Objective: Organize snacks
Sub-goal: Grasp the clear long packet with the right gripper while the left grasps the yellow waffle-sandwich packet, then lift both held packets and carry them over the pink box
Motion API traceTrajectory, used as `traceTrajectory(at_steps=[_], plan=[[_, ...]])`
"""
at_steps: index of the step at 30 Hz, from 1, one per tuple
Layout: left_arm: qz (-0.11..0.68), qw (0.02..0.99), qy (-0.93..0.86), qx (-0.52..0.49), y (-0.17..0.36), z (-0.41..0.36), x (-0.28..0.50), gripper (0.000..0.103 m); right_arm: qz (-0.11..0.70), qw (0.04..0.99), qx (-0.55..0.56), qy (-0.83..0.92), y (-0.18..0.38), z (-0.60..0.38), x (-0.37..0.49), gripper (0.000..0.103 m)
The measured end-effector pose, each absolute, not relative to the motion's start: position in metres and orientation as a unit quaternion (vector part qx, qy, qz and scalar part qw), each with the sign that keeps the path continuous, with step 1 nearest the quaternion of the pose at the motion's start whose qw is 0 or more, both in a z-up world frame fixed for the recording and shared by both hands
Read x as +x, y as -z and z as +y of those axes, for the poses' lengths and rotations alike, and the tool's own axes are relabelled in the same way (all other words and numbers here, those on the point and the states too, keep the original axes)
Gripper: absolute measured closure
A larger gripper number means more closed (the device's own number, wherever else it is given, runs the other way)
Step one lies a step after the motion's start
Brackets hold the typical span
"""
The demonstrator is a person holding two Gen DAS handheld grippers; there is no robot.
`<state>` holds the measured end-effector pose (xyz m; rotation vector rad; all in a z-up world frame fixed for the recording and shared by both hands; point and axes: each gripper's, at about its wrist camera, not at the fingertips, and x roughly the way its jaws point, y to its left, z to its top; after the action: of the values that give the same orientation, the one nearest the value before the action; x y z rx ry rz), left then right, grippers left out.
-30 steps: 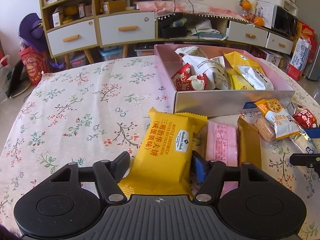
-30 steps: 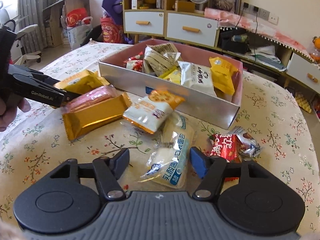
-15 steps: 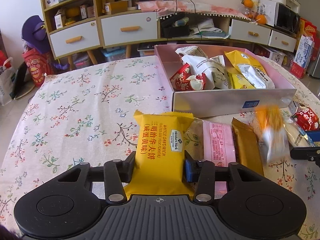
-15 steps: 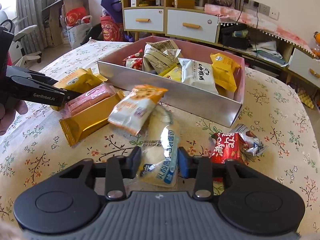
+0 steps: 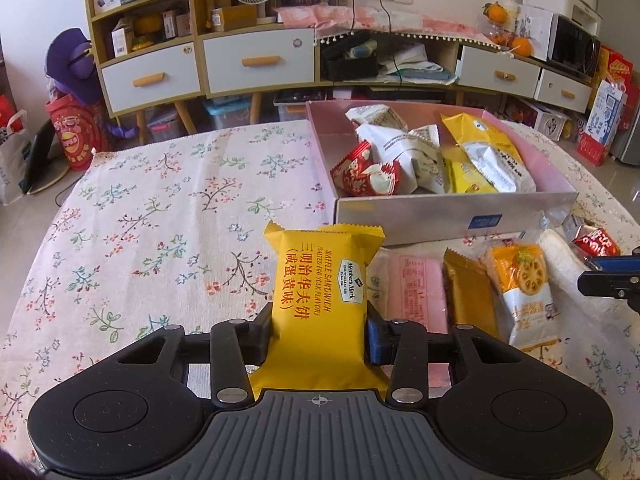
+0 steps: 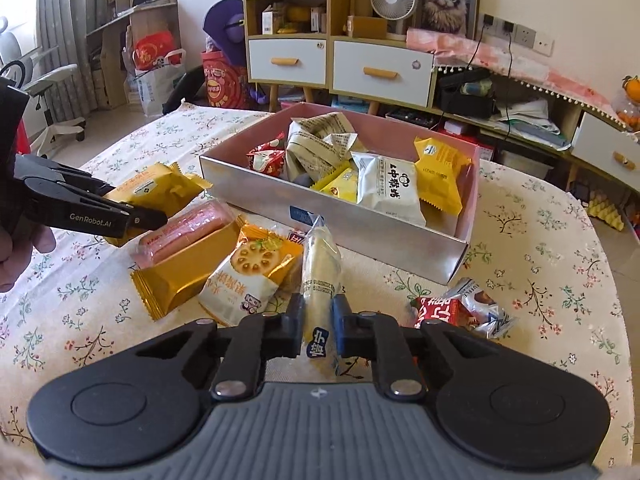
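Both grippers, open a second ago, are now clamped: the left gripper (image 5: 319,334) on the yellow waffle packet (image 5: 320,288), the right gripper (image 6: 316,326) on the pale roll packet (image 6: 320,276), now tilted up off the floral tablecloth (image 5: 160,220). Only the right view shows the person's hand (image 6: 18,248); both show the pink box (image 6: 340,216) just beyond.

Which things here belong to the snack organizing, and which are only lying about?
Belong to the job:
- yellow waffle pack, in the left hand-held gripper
- pale cream pack, in the right hand-held gripper
- pink box
- gold pack

Lying about:
- fan
- cat picture
- drawers
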<state>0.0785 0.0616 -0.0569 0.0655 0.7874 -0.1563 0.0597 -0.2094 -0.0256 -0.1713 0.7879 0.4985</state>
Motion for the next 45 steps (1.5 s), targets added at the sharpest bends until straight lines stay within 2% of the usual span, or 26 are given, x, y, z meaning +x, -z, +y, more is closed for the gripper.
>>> traceTrajectory(at_steps=[6,10,16,18,19,21,23,28,31,34,37,42,43,45], plan=[[0.379,0.922,0.074,0.027,0.049,0.061,0.076,0.063,0.368,0.894,-0.081,-0.242,0.017,-0.208,0.057,0.093],[0.377,0.923,0.073,0.025,0.043,0.060,0.075,0.063,0.357,0.899,-0.075,-0.242,0.009,-0.209,0.056,0.101],[0.385,0.920,0.077,0.024,0.038,0.056,0.073,0.063,0.370,0.893,-0.068,-0.248,0.010,-0.207,0.059,0.099],[0.388,0.918,0.080,0.026,0.039,0.054,0.071,0.063,0.385,0.888,-0.062,-0.244,0.014,-0.208,0.061,0.093],[0.389,0.917,0.082,0.026,0.039,0.053,0.070,0.063,0.390,0.887,-0.060,-0.242,0.016,-0.209,0.061,0.083],[0.390,0.916,0.086,0.026,0.039,0.051,0.069,0.063,0.394,0.885,-0.066,-0.237,0.020,-0.209,0.061,0.074],[0.390,0.916,0.091,0.027,0.037,0.049,0.067,0.063,0.398,0.883,-0.066,-0.239,0.023,-0.210,0.061,0.056],[0.390,0.915,0.096,0.027,0.036,0.045,0.067,0.063,0.411,0.879,-0.080,-0.229,0.033,-0.207,0.063,0.053],[0.392,0.914,0.098,0.029,0.038,0.043,0.066,0.063,0.410,0.879,-0.098,-0.221,0.038,-0.206,0.063,0.047],[0.395,0.913,0.101,0.030,0.039,0.042,0.066,0.063,0.404,0.883,-0.108,-0.212,0.035,-0.206,0.063,0.050],[0.396,0.912,0.103,0.033,0.040,0.041,0.066,0.063,0.410,0.881,-0.102,-0.211,0.033,-0.208,0.066,0.049],[0.398,0.911,0.104,0.034,0.040,0.039,0.067,0.063,0.433,0.871,-0.125,-0.197,0.046,-0.204,0.069,0.044],[0.398,0.911,0.105,0.034,0.040,0.039,0.066,0.063,0.434,0.871,-0.119,-0.197,0.046,-0.205,0.070,0.046],[0.399,0.910,0.104,0.035,0.040,0.039,0.067,0.063,0.435,0.872,-0.113,-0.196,0.045,-0.206,0.071,0.063]])
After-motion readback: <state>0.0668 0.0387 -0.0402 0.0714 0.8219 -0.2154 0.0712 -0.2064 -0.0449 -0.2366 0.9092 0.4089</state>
